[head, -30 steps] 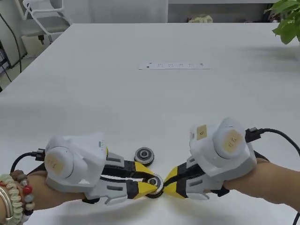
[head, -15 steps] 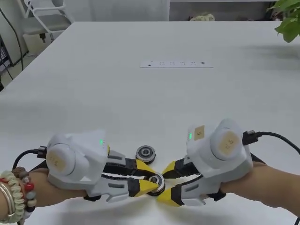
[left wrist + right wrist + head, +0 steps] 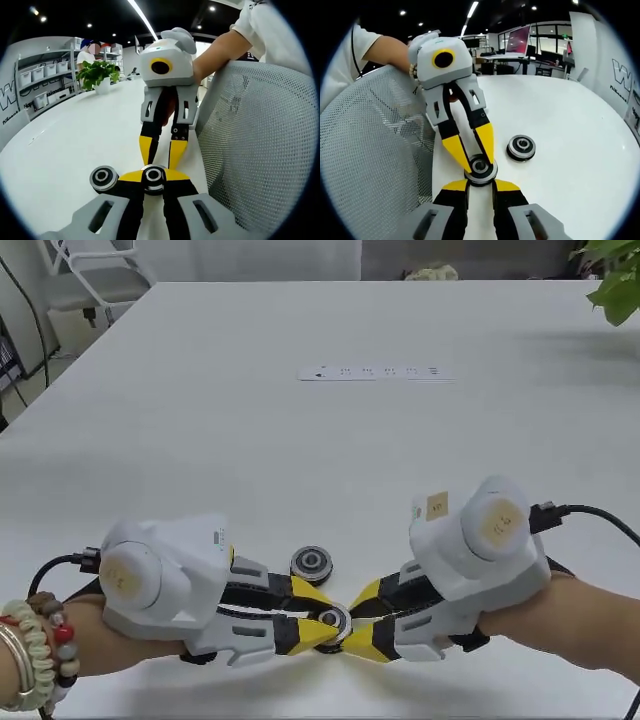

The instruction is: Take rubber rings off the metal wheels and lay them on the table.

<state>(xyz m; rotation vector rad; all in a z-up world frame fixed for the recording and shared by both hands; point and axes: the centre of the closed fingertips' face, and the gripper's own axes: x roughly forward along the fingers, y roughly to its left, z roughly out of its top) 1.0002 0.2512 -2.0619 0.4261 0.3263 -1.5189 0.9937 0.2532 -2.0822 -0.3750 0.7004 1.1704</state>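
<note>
A metal wheel with a black rubber ring [image 3: 332, 620] is held just above the white table [image 3: 300, 450] near its front edge. My left gripper [image 3: 322, 626] comes in from the left and is shut on the wheel [image 3: 153, 178], one yellow tip on each side. Opposite it, my right gripper [image 3: 353, 628] is shut on the wheel's near rim [image 3: 481, 169], where the black ring sits. A second ringed wheel [image 3: 311, 563] lies flat on the table just behind them, and it appears again [image 3: 104, 178] [image 3: 521, 148] beside the held one.
A flat power strip [image 3: 368, 372] is set into the table farther back. A green plant [image 3: 615, 285] stands at the far right corner and a white chair [image 3: 90, 270] at the far left. A grey mesh chair back [image 3: 250, 140] is close behind the grippers.
Half a second ago the right gripper's jaws stood apart beside the wheel; now they have shut on its rim. The left gripper kept its hold and barely moved.
</note>
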